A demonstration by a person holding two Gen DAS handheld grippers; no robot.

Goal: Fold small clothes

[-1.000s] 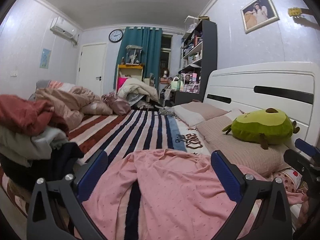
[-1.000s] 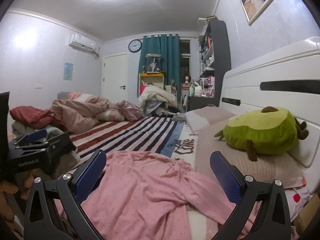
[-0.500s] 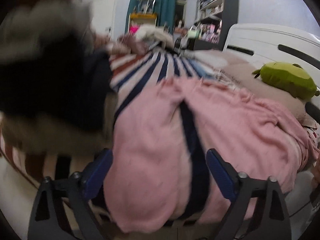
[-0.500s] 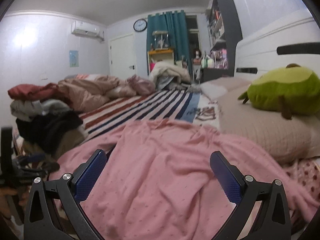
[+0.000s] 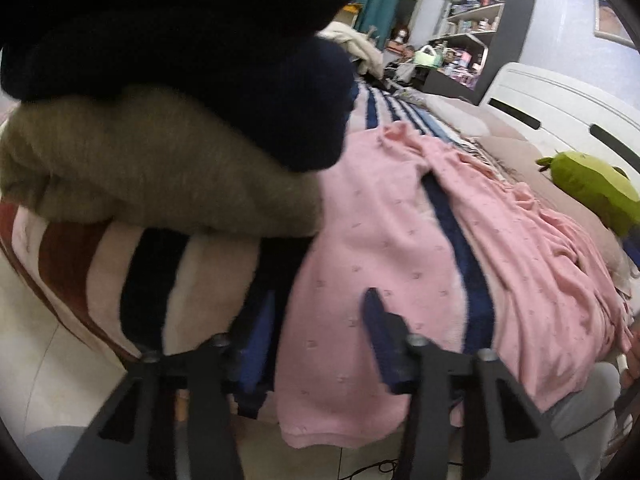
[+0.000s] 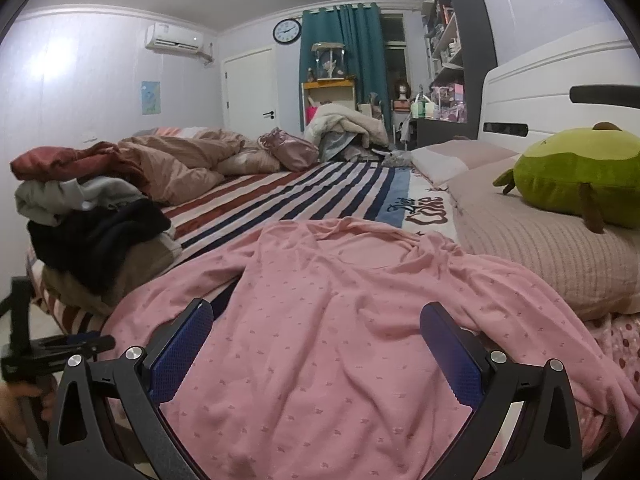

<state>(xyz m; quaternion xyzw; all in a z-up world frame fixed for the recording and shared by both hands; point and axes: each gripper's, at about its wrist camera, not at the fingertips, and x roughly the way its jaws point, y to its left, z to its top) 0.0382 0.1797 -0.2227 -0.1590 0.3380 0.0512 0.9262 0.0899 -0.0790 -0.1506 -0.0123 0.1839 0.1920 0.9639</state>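
A pink dotted garment lies spread on the striped bed, its near edge hanging over the bed's side; it also shows in the left wrist view. My left gripper is low at the bed's edge, its blue fingers half closed around the garment's hanging left corner, with a gap still between them. It also appears at the far left of the right wrist view. My right gripper is open and empty, just above the garment's near middle.
A pile of folded clothes stands on the bed's left corner and fills the upper left of the left wrist view. A green plush toy lies on the pillows by the white headboard. Bedding is heaped at the back.
My left gripper dropped to the bed's edge beside the clothes pile and its fingers narrowed around the garment's corner. My right gripper lowered and moved closer over the garment, staying open.
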